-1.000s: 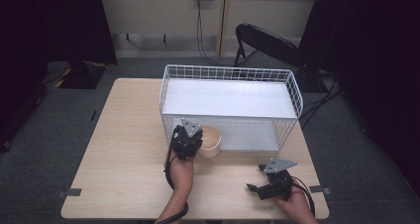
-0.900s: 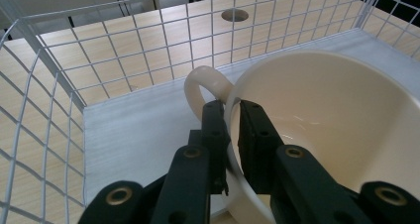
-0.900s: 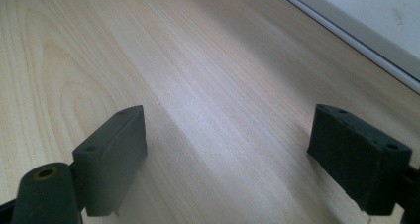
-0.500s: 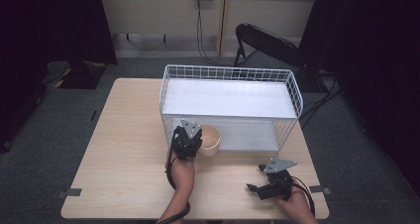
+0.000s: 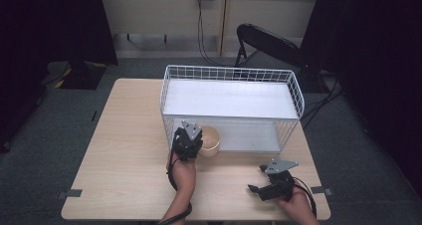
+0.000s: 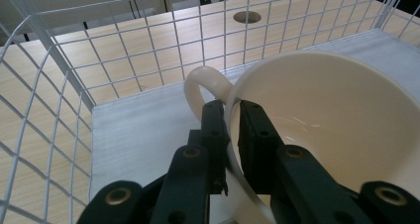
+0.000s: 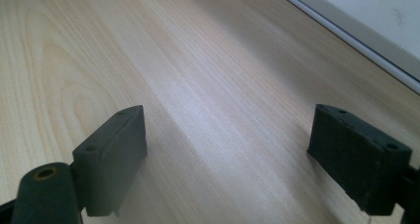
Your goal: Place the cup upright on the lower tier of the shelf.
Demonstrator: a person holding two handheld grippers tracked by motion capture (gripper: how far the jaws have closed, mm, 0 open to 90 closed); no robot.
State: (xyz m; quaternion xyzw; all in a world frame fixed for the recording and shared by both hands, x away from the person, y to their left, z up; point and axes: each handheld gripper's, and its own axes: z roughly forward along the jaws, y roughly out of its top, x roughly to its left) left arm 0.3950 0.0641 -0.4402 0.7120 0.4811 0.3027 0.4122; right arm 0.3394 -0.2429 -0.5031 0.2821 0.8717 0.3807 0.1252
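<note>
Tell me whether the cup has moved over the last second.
No. In the high view the cup sits at the same spot against the wire basket's front left corner, clamped by the left tool.

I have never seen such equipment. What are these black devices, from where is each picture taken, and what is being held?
A person holds a hand-operated gripper in each hand; there is no robot. The high view looks down on a wooden table bearing a white wire basket. The other two pictures come from cameras riding on the grippers. The left gripper has its jaws shut on the rim of a cream cup, near its handle, at the basket's open front. The right gripper rests low over bare table, jaws wide open, holding nothing.
</note>
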